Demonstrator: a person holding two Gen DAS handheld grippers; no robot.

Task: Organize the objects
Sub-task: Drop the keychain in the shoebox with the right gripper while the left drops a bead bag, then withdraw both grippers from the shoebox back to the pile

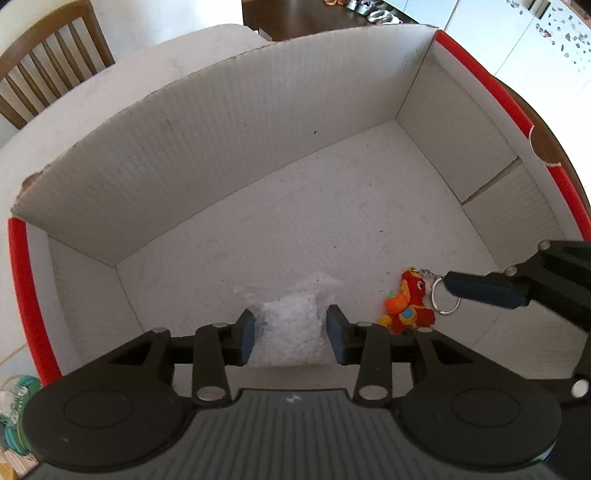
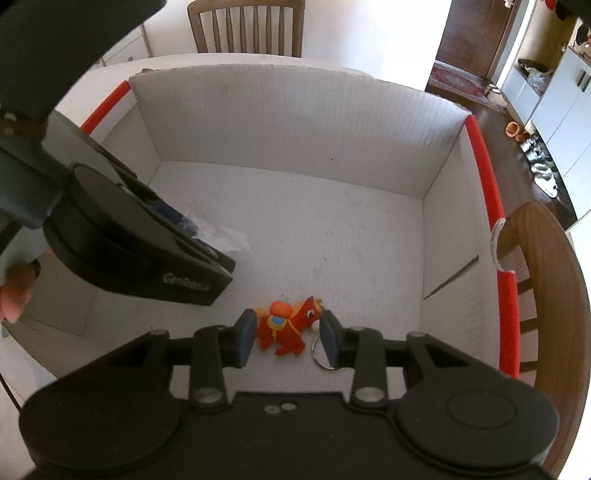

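A white cardboard box with red-edged flaps [image 1: 258, 129] [image 2: 295, 110] lies open under both grippers. My left gripper [image 1: 290, 332] points down into it, its jaws open around a crumpled clear plastic bag [image 1: 291, 325] that rests on the box floor. My right gripper [image 2: 288, 338] straddles a red and orange horse keychain [image 2: 286, 330] lying on the floor, with the pads just off it. Its metal ring [image 2: 319, 354] lies by the right pad. In the left wrist view the horse [image 1: 406, 302] sits right of the bag, beside one of the right gripper's fingers [image 1: 484, 291].
The box stands on a white table [image 1: 110, 74]. Wooden chairs stand behind it [image 2: 247, 26] and at its right [image 2: 546, 277]. A person's hand [image 2: 14, 291] holds the left gripper's body [image 2: 147, 240]. A green object [image 1: 22, 406] lies outside the box at the left.
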